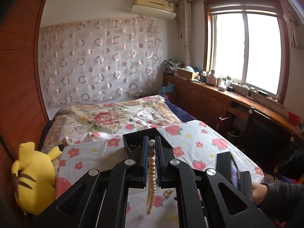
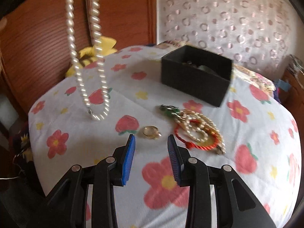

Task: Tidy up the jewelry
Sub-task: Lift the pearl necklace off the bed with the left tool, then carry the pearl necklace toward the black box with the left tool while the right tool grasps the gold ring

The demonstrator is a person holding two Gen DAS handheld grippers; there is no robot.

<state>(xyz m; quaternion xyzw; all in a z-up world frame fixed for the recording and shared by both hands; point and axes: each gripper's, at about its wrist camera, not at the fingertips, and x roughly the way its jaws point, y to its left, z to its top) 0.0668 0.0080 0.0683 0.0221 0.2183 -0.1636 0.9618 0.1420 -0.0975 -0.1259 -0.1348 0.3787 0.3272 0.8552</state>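
A bedroom with a window and a patterned curtain lay behind a table covered in a flowered cloth point(image 2: 247, 125). The left gripper point(image 1: 151, 148) was clenched on a pearl necklace point(image 1: 151, 163), pinching it near one end so the rest hung free as a long loop, raised well above the cloth, probably to keep it from tangling with the other pieces. Just beyond the fingers, toward twelve o'clock, sat the black box point(image 1: 140, 134), already holding some dark beads; the necklace seemed bound there. In the right wrist view the right gripper point(image 2: 151, 148) stood released and empty, jaws apart, low over the cloth. A gold ring point(image 2: 150, 132) lay just ahead of it, and a heap of bracelets point(image 2: 197, 129) at one o'clock awaited sorting.
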